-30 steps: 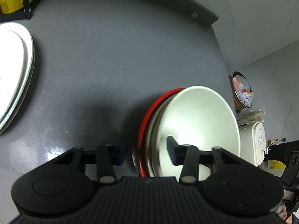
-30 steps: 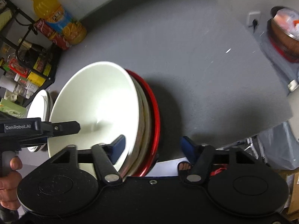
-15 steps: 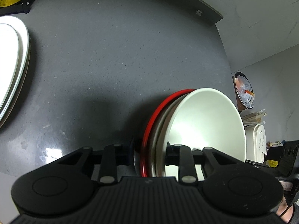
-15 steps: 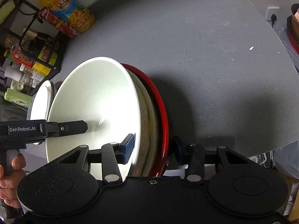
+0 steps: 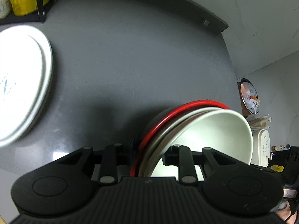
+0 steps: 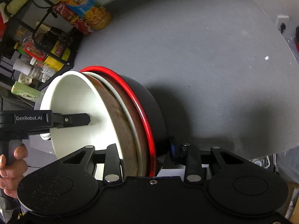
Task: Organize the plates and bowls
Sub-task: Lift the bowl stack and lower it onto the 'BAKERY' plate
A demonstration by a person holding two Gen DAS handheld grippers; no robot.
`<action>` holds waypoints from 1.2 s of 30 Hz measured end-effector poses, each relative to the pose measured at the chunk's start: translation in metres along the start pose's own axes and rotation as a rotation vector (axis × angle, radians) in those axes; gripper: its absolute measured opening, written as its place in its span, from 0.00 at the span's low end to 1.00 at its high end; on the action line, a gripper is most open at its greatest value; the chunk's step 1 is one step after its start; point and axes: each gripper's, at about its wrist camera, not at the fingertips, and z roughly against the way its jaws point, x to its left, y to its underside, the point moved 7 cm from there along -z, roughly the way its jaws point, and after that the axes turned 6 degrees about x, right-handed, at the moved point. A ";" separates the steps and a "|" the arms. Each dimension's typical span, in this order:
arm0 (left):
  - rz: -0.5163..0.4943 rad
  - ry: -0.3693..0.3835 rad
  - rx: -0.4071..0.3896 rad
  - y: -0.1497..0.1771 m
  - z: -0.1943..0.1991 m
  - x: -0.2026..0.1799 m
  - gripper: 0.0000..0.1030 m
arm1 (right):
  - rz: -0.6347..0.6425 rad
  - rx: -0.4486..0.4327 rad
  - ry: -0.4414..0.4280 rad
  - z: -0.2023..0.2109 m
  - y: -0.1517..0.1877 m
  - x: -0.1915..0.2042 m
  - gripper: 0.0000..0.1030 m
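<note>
A nested stack of bowls [image 6: 104, 112] is tipped up on edge: a white bowl [image 5: 211, 136] innermost, a brown-stained one, another white rim, and a black bowl with a red rim [image 6: 147, 104] outermost. 2 stacked white plates [image 5: 20, 93] lie flat on the grey surface [image 5: 130, 59], well apart.

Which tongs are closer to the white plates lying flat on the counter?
Left. The left tongs grip the bowl stack on the side facing the white plates. The right tongs grip the stack's far side, farther away.
</note>
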 end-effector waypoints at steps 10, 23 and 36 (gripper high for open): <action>0.027 -0.013 -0.045 -0.014 0.027 0.020 0.26 | 0.044 -0.010 -0.018 -0.004 -0.018 0.032 0.32; 0.101 -0.010 -0.135 -0.038 0.076 0.063 0.26 | 0.142 0.006 -0.059 -0.018 -0.047 0.094 0.32; 0.208 -0.027 -0.206 -0.058 0.130 0.136 0.27 | 0.257 0.052 -0.108 -0.045 -0.072 0.167 0.32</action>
